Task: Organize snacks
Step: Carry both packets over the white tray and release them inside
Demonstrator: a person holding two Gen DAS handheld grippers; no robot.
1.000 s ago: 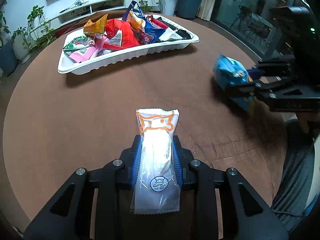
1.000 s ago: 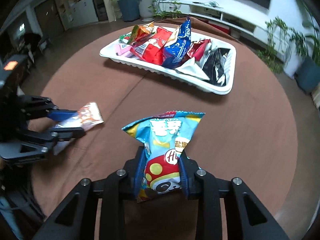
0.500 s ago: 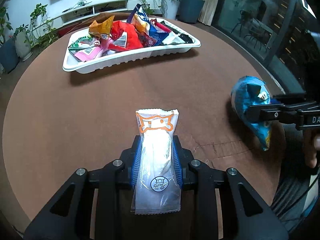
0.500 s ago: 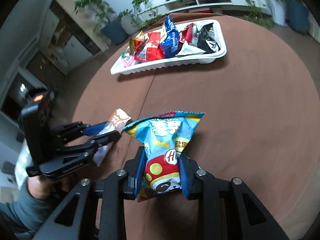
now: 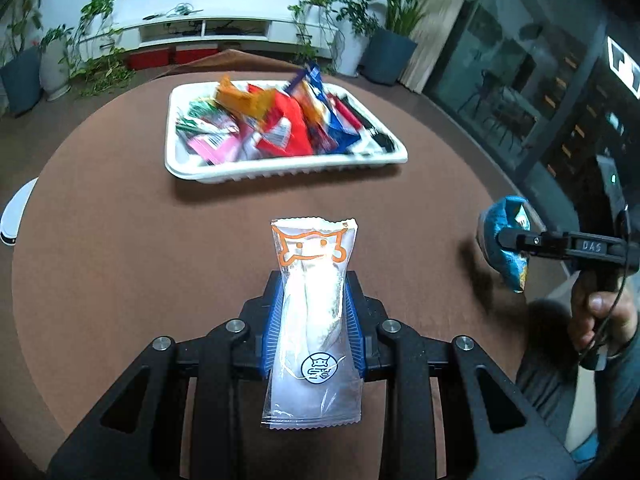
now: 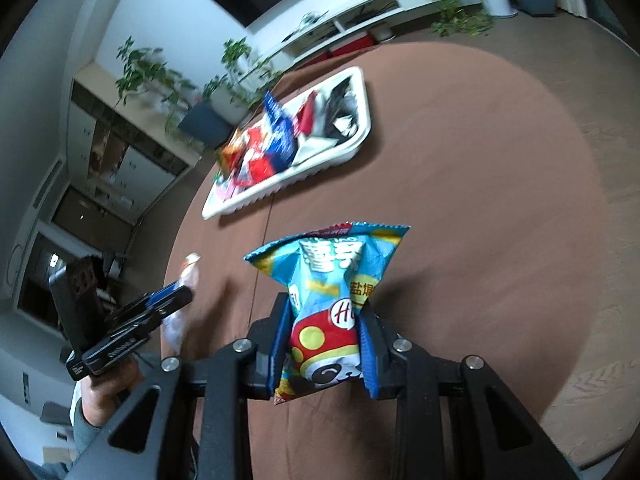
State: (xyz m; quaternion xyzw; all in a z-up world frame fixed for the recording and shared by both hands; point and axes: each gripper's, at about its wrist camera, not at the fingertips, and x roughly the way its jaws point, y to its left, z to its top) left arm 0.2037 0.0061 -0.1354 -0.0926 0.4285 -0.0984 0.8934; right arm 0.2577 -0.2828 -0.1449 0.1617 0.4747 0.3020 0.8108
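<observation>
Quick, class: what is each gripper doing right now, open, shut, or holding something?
Left gripper: shut on the white snack packet.
Right gripper: shut on the blue chip bag.

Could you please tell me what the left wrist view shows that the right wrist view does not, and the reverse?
Only the left wrist view shows the orange face print on the white packet that the left gripper clamps. Only the right wrist view shows the front print of the blue bag that the right gripper clamps. Both show the white tray of snacks on the brown table, and each shows the other gripper from the side.
</observation>
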